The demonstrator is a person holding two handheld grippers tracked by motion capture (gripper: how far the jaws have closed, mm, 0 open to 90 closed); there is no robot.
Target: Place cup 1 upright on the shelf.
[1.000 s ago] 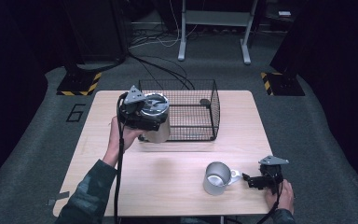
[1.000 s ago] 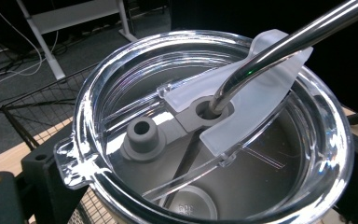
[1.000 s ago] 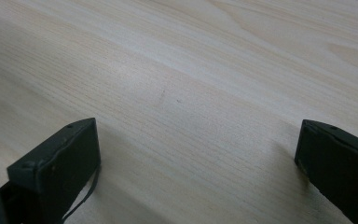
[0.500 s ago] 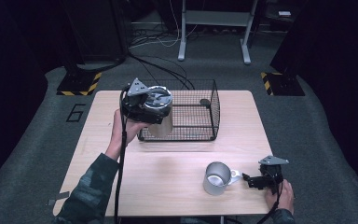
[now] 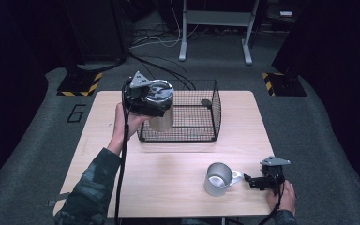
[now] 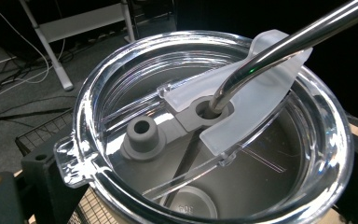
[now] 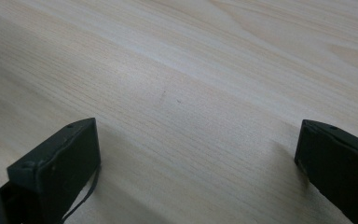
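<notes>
The left gripper [image 5: 151, 101] is clamped on a steel tumbler [image 5: 161, 110], its black jaws pressed against the cup's sides just under the rim, as the left gripper view shows at the bottom edges. The tumbler is held in the air above the near left corner of the wire basket [image 5: 201, 133], lifted clear of the table [image 5: 168, 187]. Its long axis runs roughly up and down, with the mouth upward and tipped slightly toward the person's side, so that the high view looks partly onto the top. A clear plastic lid [image 6: 121, 93] closes the mouth, and a bent metal straw [image 6: 279, 42] passes through the hole in the lid's frosted slider; in the left gripper view the straw slants up and away to the upper right. The tumbler's base hangs at about the height of the basket's top edge, and whether it touches the wire cannot be told.

The right gripper [image 5: 255, 180] rests low on the table near the front right corner, its jaws spread wide with bare wood between them in the right gripper view. Just beside it, to its left, stands a metal mug [image 5: 217, 179], upright, with its handle turned toward that gripper
</notes>
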